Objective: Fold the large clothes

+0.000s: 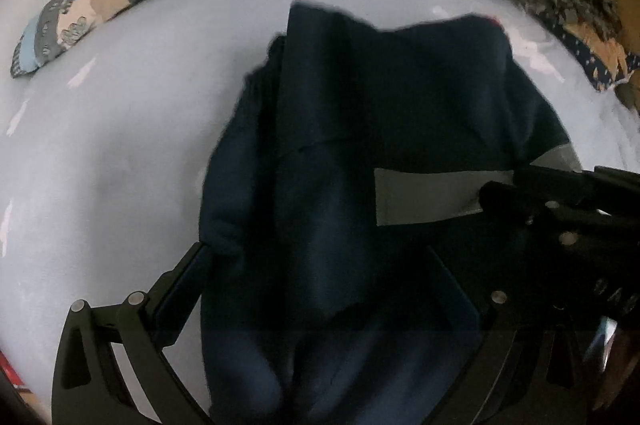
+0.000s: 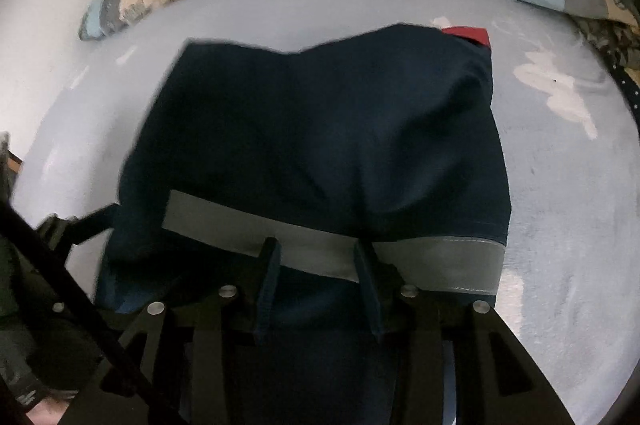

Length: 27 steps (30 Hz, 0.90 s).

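The dark navy fabric garment with a grey band point(image 2: 320, 145) lay partly folded on the pale blue bed point(image 2: 560, 185); the right gripper point(image 2: 316, 249) pinched its banded edge; the left gripper point(image 1: 320, 257) straddled cloth, fingers spread; next, probably carrying that edge forward.

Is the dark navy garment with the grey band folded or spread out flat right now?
Partly folded: the dark navy garment lies doubled in layers on the pale blue bedsheet, its near edge raised.

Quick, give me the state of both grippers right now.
Left gripper: jaws wide apart around the navy garment, open.
Right gripper: fingers apart at the grey band; grip cannot be told.
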Available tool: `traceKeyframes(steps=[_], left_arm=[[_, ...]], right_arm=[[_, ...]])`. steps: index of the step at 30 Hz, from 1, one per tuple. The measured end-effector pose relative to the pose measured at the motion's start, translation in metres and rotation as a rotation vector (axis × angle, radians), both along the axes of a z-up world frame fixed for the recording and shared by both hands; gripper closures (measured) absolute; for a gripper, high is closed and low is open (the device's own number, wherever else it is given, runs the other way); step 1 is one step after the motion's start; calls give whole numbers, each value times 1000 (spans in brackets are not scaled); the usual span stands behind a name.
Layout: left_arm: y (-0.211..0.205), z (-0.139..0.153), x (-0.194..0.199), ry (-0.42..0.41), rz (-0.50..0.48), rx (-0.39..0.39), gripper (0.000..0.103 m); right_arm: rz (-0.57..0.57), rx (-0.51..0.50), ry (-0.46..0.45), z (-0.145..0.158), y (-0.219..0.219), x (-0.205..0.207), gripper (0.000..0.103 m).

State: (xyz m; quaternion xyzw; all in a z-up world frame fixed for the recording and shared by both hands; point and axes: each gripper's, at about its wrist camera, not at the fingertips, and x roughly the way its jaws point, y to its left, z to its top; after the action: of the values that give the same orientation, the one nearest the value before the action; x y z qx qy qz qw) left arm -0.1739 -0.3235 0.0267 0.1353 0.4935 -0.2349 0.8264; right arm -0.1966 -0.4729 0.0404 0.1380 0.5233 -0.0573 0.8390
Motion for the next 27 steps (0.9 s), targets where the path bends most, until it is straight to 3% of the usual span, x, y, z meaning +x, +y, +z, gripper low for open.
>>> traceKeyframes(steps=[2, 6, 10, 14, 19, 21, 24, 27], left_arm=[[8, 12, -5, -7, -14, -49, 0], [21, 31, -34, -84, -69, -49, 0], [28, 27, -62, -143, -106, 14, 0], [28, -3, -71, -60, -109, 70, 0], [29, -8, -66, -44, -74, 36, 0], [30, -8, -64, -39, -57, 28, 0], [33, -4, -69, -47, -50, 17, 0], [42, 0, -75, -46, -31, -4, 0]], right_arm=[[-7, -10, -36, 17, -1, -10, 61], [30, -42, -101, 49, 7, -47, 61], [36, -42, -81, 46, 16, -80, 61], [43, -73, -22, 23, 32, -104, 60], [64, -109, 12, 3, 47, -100, 32], [59, -125, 7, 2, 51, -98, 33], [53, -131, -37, 15, 54, -110, 47], [36, -88, -76, 30, 47, -123, 48]])
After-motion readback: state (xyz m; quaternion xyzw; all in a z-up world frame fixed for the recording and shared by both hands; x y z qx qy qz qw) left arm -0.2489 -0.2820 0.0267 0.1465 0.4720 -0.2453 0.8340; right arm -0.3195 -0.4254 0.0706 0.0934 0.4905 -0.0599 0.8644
